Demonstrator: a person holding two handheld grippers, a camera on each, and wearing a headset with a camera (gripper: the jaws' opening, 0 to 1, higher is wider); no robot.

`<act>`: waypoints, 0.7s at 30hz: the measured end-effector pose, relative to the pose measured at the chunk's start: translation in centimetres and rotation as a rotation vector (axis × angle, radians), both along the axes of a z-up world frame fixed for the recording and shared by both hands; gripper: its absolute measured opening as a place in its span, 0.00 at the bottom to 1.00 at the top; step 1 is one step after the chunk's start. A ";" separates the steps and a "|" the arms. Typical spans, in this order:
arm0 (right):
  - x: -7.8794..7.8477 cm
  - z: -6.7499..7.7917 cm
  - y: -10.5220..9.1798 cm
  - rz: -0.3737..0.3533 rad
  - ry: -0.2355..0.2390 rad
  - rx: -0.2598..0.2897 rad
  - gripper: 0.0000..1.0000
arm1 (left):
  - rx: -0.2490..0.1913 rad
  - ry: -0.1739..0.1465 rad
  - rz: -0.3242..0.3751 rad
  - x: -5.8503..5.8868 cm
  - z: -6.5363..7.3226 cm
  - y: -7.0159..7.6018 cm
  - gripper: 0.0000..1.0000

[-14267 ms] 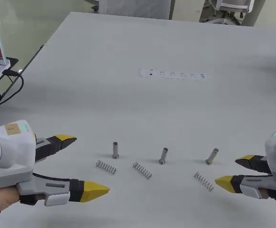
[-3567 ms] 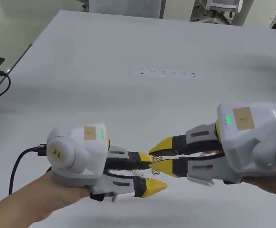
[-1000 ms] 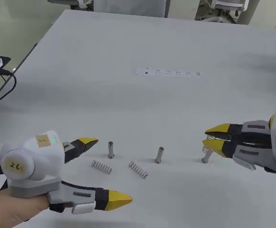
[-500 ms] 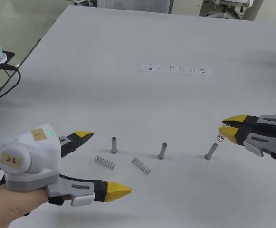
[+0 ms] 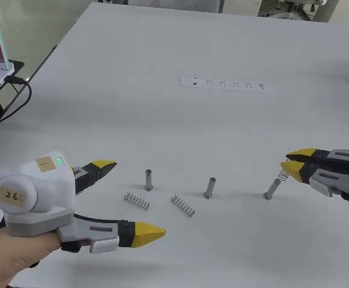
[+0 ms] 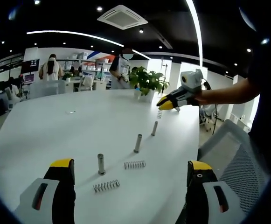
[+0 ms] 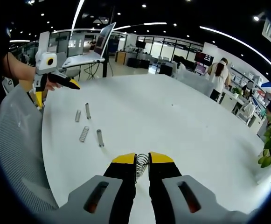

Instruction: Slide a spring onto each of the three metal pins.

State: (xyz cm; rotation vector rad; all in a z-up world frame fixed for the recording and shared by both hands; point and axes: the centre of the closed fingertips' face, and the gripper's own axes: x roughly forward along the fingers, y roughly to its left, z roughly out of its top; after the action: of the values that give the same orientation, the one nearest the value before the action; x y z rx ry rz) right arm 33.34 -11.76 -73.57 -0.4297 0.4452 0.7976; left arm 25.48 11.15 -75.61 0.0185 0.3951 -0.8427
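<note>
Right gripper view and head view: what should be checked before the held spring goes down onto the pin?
1. Small coiled metal spring clamped in the right gripper: ok.
2. Rightmost short metal pin standing and bare: ok.
3. Spring's axis lined up over that pin: cannot tell.
4. Left gripper open and well away from that pin: ok.
5. Left loose spring and middle loose spring lie free beside left pin and middle pin: ok.

left gripper (image 5: 131,197) and right gripper (image 5: 289,161) had white-grey shells, black jaws, yellow tips. left cap was marked "26", green led lit.
</note>
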 end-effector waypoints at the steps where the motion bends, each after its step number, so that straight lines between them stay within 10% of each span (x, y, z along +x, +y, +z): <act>1: 0.0 -0.1 0.0 0.000 0.002 -0.004 0.06 | -0.002 0.001 0.001 0.0 0.0 0.0 0.98; 21: 0.4 -1.4 0.0 -0.005 0.016 -0.024 0.07 | -0.005 0.009 0.024 -0.1 0.0 0.6 0.98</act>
State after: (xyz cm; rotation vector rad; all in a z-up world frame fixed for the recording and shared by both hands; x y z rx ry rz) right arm 33.70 -11.73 -74.92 -0.4445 0.4708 0.7920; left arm 25.41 11.79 -75.64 0.0057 0.4011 -0.8200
